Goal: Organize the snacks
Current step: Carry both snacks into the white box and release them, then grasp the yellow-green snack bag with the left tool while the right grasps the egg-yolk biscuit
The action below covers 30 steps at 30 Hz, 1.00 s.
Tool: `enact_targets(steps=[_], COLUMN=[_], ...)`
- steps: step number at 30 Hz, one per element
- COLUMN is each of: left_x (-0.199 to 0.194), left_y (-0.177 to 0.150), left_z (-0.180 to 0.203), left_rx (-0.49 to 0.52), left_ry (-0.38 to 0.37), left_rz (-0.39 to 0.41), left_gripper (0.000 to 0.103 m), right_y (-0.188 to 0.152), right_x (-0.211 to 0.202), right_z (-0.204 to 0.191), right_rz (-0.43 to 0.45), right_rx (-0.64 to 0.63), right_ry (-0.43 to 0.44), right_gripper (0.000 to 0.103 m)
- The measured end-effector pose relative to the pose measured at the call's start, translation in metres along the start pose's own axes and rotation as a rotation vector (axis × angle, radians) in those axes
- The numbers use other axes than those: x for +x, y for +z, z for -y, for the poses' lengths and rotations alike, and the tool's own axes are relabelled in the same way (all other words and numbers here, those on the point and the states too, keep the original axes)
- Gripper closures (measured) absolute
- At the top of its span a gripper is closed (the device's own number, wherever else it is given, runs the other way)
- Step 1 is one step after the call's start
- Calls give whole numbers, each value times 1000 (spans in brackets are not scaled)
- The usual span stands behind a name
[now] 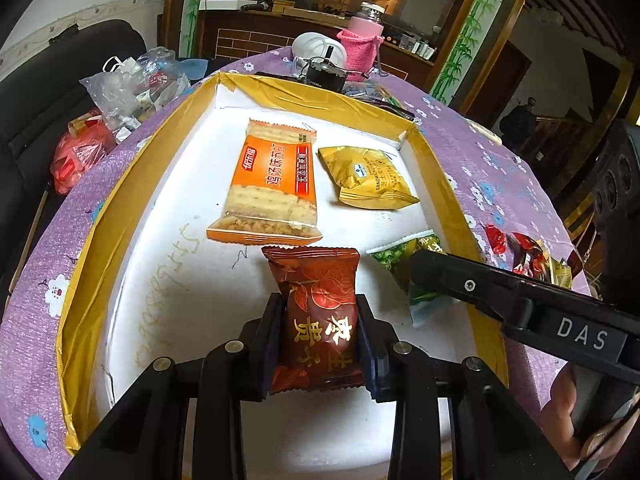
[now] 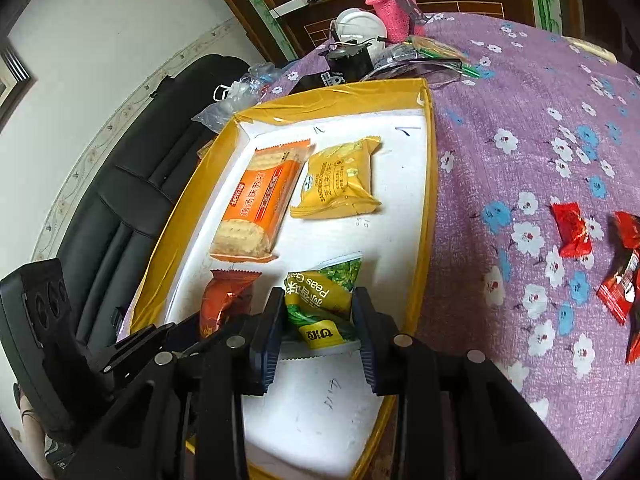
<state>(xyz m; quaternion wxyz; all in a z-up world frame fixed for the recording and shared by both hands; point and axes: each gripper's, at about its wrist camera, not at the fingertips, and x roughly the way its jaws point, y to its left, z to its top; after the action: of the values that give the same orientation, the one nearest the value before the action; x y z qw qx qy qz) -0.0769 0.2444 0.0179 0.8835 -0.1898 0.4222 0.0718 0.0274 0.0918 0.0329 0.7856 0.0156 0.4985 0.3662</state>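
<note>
A white tray with a yellow taped rim (image 1: 132,168) (image 2: 430,184) lies on the purple flowered tablecloth. In it lie an orange cracker pack (image 1: 272,184) (image 2: 260,204) and a yellow sandwich-cracker pack (image 1: 368,178) (image 2: 340,178). My left gripper (image 1: 320,336) is shut on a dark red snack packet (image 1: 316,308) (image 2: 224,300) over the tray's near part. My right gripper (image 2: 318,324) is shut on a green peas packet (image 2: 324,300) (image 1: 396,258) just right of it, inside the tray.
Several red candies (image 2: 572,230) (image 1: 524,256) lie on the cloth right of the tray. A pink knitted bottle (image 1: 364,44), a white bowl (image 2: 360,26) and plastic bags (image 1: 132,84) stand behind the tray. A black sofa (image 2: 132,184) is at the left.
</note>
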Motion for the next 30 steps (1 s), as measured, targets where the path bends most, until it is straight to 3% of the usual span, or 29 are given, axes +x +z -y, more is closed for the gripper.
enact_targets(steps=[8, 11, 16, 25, 30], left_x=[0, -3, -12, -24, -29], left_y=[1, 2, 3, 3, 2], left_z=[1, 1, 7, 38, 72], left_rx=[-7, -20, -7, 52, 122], left_ry=[-5, -12, -14, -52, -81], left_rz=[-10, -5, 17, 34, 37], left_gripper=[66, 53, 51, 51, 51], right_y=[0, 0, -1, -6, -6], right_x=[-6, -13, -32, -70, -103], right_z=[1, 3, 12, 53, 96], right_rz=[20, 35, 76, 135, 189], right_rx=[-2, -4, 16, 92, 144], right_ry=[20, 26, 41, 56, 27], right_gripper=[66, 62, 61, 61, 61])
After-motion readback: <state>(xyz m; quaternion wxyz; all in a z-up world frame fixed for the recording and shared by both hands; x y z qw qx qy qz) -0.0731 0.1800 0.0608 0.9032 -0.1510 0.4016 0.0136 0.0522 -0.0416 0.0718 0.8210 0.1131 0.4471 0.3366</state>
